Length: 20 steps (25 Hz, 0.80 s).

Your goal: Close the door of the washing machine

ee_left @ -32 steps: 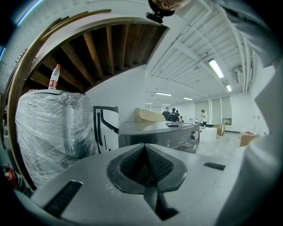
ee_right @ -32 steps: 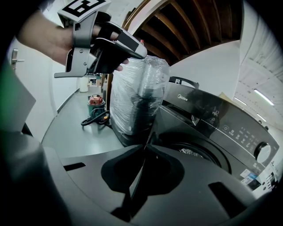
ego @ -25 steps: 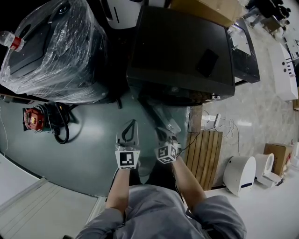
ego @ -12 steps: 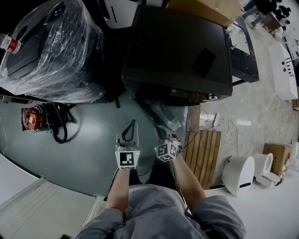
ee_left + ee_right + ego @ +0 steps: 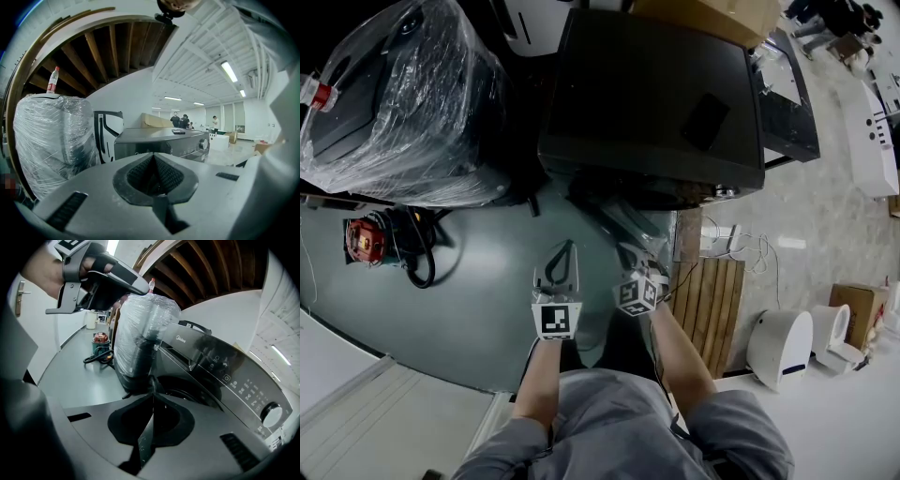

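Note:
The dark washing machine (image 5: 656, 94) stands ahead of me, its control panel (image 5: 234, 380) and round drum opening (image 5: 187, 390) showing in the right gripper view. Its clear door (image 5: 623, 225) hangs open, swung out from the front towards me. My right gripper (image 5: 636, 262) is at the door's outer edge. Its jaws are closing; the pads (image 5: 152, 397) meet in a line and I see nothing between them. My left gripper (image 5: 562, 251) hangs apart to the left over the floor, shut and empty (image 5: 153, 154).
A plastic-wrapped appliance (image 5: 403, 103) with a bottle (image 5: 323, 89) on top stands left of the machine. A red device with cables (image 5: 366, 239) lies on the floor at the left. A wooden pallet (image 5: 708, 300) and white appliances (image 5: 783, 347) are at the right.
My right gripper has shifted a little up the picture towards the machine along the door. The left gripper has kept still.

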Each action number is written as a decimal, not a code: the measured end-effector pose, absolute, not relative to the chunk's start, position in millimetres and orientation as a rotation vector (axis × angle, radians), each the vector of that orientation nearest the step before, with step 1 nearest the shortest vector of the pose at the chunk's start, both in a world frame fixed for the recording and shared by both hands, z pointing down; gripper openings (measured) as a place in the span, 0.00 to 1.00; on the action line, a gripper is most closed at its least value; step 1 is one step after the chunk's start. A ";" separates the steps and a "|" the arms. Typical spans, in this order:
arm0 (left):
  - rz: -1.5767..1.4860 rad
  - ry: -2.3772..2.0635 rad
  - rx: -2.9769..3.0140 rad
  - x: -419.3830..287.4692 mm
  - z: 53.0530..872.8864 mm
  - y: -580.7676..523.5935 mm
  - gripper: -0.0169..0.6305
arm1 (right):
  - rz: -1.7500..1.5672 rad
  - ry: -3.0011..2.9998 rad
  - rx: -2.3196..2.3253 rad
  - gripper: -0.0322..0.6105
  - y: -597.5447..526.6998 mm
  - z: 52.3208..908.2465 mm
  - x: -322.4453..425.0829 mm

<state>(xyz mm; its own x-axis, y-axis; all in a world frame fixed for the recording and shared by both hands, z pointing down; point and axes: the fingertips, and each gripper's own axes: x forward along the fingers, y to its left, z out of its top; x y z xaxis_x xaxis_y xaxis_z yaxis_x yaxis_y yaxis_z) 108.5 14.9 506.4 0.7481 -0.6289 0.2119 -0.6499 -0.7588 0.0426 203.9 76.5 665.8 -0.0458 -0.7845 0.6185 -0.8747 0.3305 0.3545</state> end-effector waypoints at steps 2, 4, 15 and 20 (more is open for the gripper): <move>0.291 -1.028 2.827 109.8 508.1 17.6 0.03 | 0.158 -1.816 1.475 0.05 75.2 665.4 207.7; 0.298 -1.023 2.838 110.2 509.0 19.4 0.03 | 0.147 -1.765 1.491 0.05 75.7 663.5 212.4; 0.306 -1.034 2.844 105.8 509.1 13.6 0.03 | 0.403 -1.527 1.715 0.05 164.5 696.9 238.0; 0.319 -1.027 2.849 106.5 511.2 12.3 0.03 | 0.481 -1.489 1.747 0.05 184.8 708.8 240.8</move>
